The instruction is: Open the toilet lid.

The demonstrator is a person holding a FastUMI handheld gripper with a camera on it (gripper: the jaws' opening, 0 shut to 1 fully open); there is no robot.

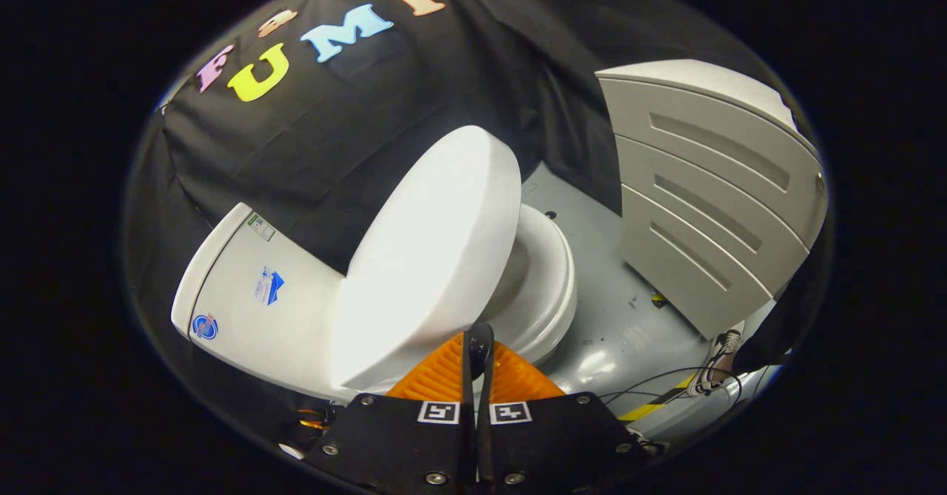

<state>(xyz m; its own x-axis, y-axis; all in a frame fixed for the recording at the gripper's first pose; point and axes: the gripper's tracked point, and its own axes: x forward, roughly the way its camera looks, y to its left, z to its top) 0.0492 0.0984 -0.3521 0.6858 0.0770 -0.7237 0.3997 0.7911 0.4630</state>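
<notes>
One white toilet lid (433, 258) stands raised at mid-frame, tilted up off the seat (544, 288), whose ring shows just to its right. My gripper (477, 351) sits at the bottom centre, its two fingers (436, 376) pressed close together with only a thin slit between them; their tips meet the lid's near edge, though I cannot tell whether they pinch it. Left of the lid, the tank (251, 295) slants across the lower left, stickers on its face. Beyond, black cloth (370, 110) covers the upper left. A pale drawer cabinet (710, 192) leans at the right on the grey floor (614, 317), and a person's shoe (721, 362) and loose cables (666, 384) lie at lower right.
</notes>
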